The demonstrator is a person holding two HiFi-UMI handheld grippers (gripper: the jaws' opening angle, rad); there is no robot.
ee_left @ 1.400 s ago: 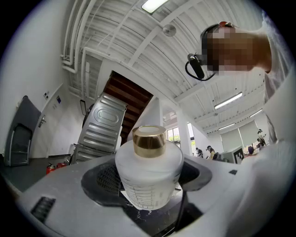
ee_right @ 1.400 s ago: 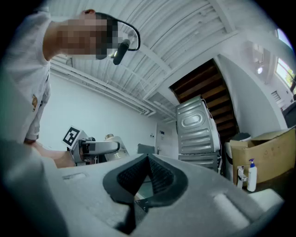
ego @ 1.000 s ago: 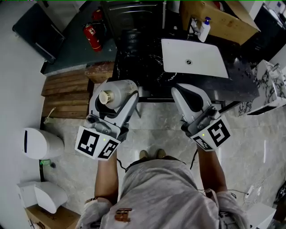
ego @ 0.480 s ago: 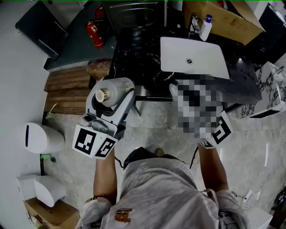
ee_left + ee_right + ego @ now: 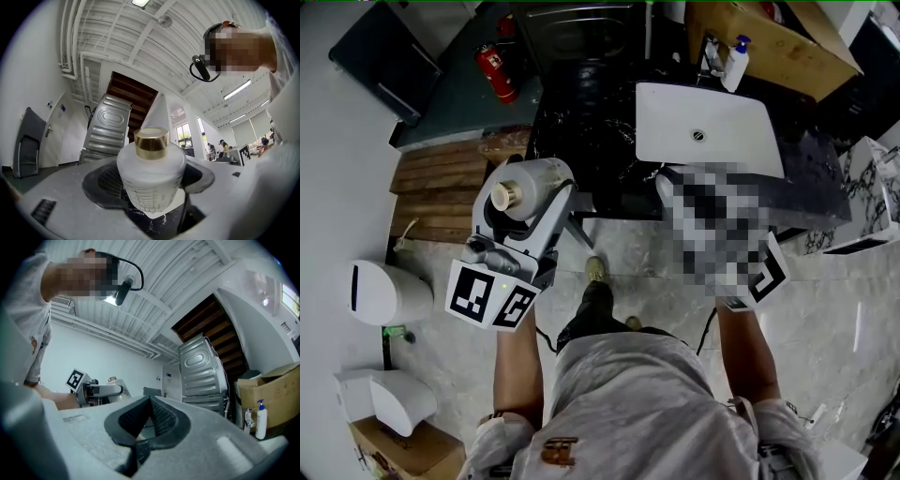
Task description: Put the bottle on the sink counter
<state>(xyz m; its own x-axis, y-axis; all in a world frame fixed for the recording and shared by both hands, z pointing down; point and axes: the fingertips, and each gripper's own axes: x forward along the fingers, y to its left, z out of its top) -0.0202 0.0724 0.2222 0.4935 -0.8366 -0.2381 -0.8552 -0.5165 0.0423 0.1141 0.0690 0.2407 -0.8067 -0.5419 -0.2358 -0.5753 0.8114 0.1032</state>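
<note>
A white frosted bottle (image 5: 530, 187) with a gold cap (image 5: 507, 196) lies between the jaws of my left gripper (image 5: 536, 195), which is shut on it. It hangs over the floor just left of the black sink counter (image 5: 581, 122). In the left gripper view the bottle (image 5: 151, 176) stands cap-up between the pads. My right gripper (image 5: 150, 416) is shut and holds nothing. In the head view a mosaic patch covers most of it, and only its marker cube (image 5: 766, 275) shows, in front of the white sink basin (image 5: 708, 131).
A pump soap bottle (image 5: 732, 59) and a cardboard box (image 5: 769, 37) stand behind the basin. A fire extinguisher (image 5: 492, 70) and a wooden pallet (image 5: 441, 197) lie to the left, and a white bin (image 5: 380, 292) at the far left. The person's foot (image 5: 593, 270) is on the tiled floor.
The person has stepped forward, one foot now ahead. My left gripper with the bottle has drifted a little left and nearer the counter. The right gripper has barely moved.
</note>
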